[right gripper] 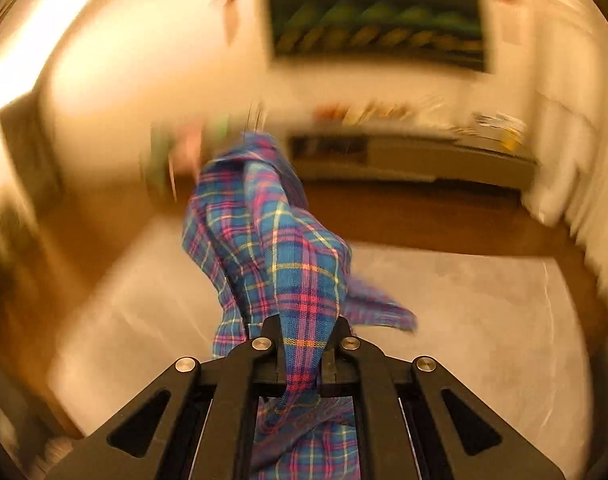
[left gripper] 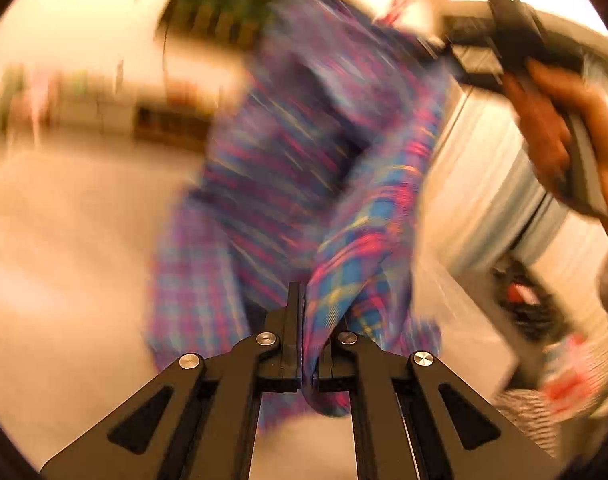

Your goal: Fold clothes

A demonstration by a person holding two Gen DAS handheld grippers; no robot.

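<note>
A blue, pink and yellow plaid garment (left gripper: 304,152) hangs in the air, blurred by motion. My left gripper (left gripper: 304,312) is shut on a fold of it, and the cloth drapes over the right finger. At the upper right of the left wrist view a hand holds the right gripper (left gripper: 456,52), which meets the garment's top edge. In the right wrist view the plaid garment (right gripper: 271,240) rises ahead of my right gripper (right gripper: 304,340), which is shut on a strip of it; the cloth trails back between the fingers.
Below lies a pale grey work surface (right gripper: 464,300) with brown floor beyond it. A dark framed picture (right gripper: 376,16) hangs on the far wall above a low shelf (right gripper: 404,156). A heap of other clothes (left gripper: 544,380) sits at the lower right.
</note>
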